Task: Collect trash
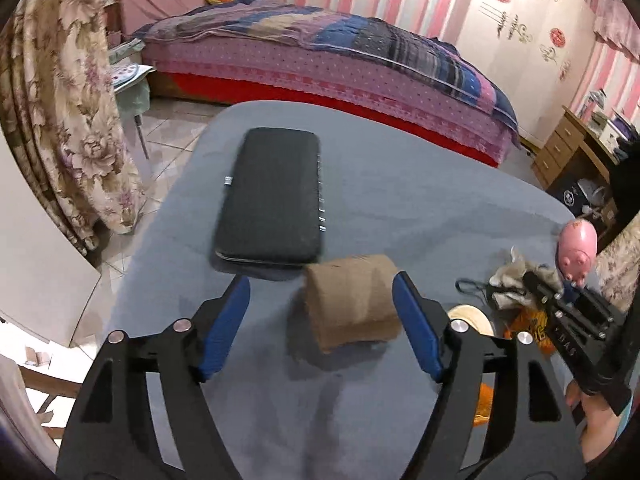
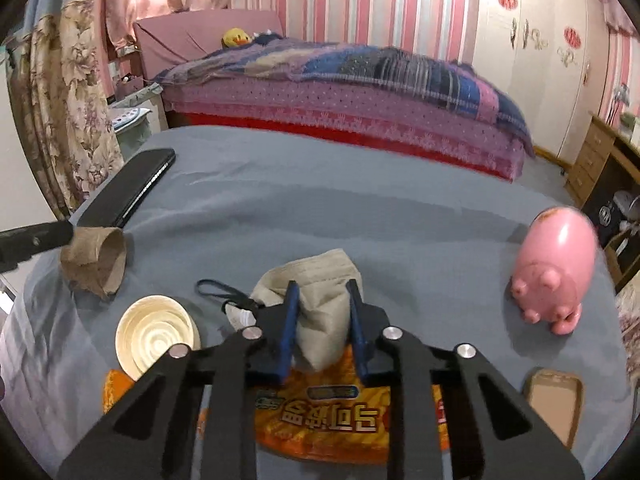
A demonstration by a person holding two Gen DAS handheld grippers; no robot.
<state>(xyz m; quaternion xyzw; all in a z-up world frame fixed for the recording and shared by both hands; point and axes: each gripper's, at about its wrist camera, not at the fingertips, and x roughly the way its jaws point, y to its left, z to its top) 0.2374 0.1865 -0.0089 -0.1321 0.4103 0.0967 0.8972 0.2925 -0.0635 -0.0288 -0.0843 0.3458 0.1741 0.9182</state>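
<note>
Where your left claw [image 1: 320,330] hangs over the grey table [image 1: 420,208], the cardboard tube [image 1: 352,300] lies between its blue pads, close against the right pad [image 1: 416,332] and well clear of the left one; the jaws stand wide and grip nothing. From the left wrist the tube's long axis runs across the claw, pad to pad. From the right wrist its open, crushed end [image 2: 114,256] faces right toward the middle of the table, and it lies on its side near the left edge.

Your right claw [image 2: 322,320] is narrowed onto a beige face mask [image 2: 320,300], both pads pressed into the fabric; the mask's black ear loop [image 2: 218,290] trails left on the cloth. Under that claw lies an orange snack wrapper [image 2: 320,412], its print upside down to you. A cream lid [image 2: 156,336] sits just left of the wrapper. A black case [image 1: 272,196] lies beyond the tube, its long side running away from you. A pink pig [image 2: 554,268] stands far right.
</note>
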